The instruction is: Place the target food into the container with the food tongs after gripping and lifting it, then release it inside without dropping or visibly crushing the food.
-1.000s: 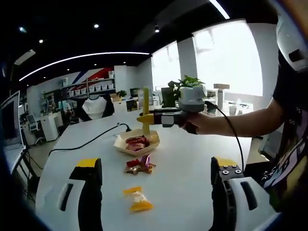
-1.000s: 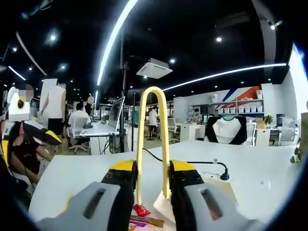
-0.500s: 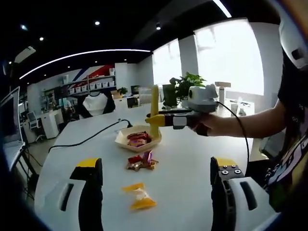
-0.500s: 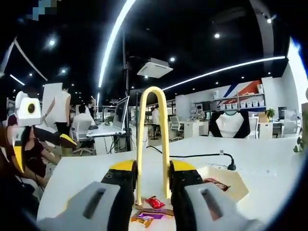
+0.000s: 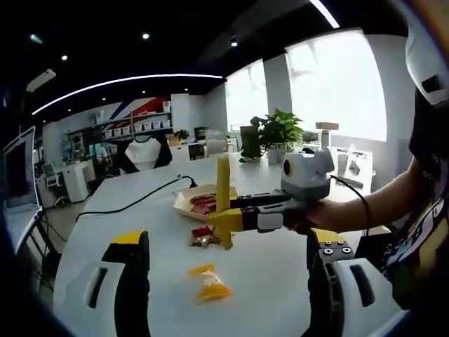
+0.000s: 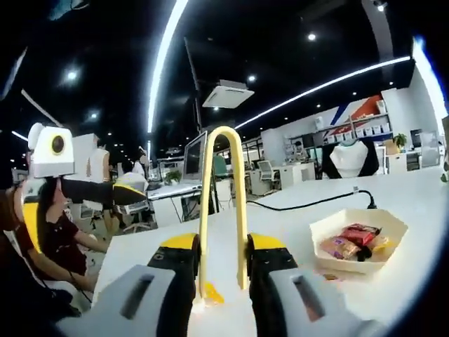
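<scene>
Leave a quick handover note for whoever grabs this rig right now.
Right tool: shut on the yellow food tongs, tips down over the table near the loose candies.
Left tool: open, holding nothing.
Container: on the table, already holding several wrapped candies.
Loose on the table: a yellow-wrapped candy and a small red-wrapped pile.
Left: grip a loose candy with the tongs, lift it, release it gently in the container.

Bare table (image 5: 280, 281) lies around the yellow-wrapped candy (image 5: 209, 282); tongs (image 5: 224, 202) stand beyond.
</scene>
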`<state>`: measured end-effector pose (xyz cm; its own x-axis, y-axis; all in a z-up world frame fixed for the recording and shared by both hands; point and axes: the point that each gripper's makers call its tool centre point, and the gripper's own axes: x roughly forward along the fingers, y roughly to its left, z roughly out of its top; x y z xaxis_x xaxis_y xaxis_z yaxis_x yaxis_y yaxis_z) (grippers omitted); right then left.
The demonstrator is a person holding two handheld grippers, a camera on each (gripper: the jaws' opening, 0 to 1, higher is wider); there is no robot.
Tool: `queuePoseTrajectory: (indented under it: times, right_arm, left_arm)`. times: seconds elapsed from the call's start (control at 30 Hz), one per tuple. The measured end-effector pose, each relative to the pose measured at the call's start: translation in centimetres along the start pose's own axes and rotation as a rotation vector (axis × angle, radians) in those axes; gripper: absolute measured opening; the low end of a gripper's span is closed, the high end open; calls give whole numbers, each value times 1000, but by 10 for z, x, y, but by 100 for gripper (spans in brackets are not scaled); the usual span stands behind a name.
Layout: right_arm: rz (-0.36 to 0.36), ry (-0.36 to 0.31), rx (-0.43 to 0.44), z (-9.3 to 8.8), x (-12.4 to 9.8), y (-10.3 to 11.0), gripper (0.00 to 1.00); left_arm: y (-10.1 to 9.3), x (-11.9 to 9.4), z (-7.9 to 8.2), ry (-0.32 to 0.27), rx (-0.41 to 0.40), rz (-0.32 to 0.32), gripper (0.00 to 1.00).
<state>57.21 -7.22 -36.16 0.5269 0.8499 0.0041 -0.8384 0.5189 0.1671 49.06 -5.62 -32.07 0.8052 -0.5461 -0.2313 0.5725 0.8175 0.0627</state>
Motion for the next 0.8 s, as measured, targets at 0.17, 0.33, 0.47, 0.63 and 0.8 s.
queuePoseTrajectory:
  times: [0.17,0.33,0.47,0.63,0.8]
  right_arm:
    - [-44,10,13,-15,11,11,24]
    - [-55,15,18,-25,24,21,24]
    - [-132,11,10,-27,29,21,24]
    - [-143,22,-57,-33,34,30,23]
    - [-116,36,-69,-42,37,39,23]
  left_arm:
    - [12,-6,0,-2,8,33,98]
    - [16,-9,0,-3,4,43,98]
    - [16,-10,-2,-2,0,43,98]
    - [16,-11,-2,-7,-7,39,98]
    - [16,-12,-2,-7,1,40,98]
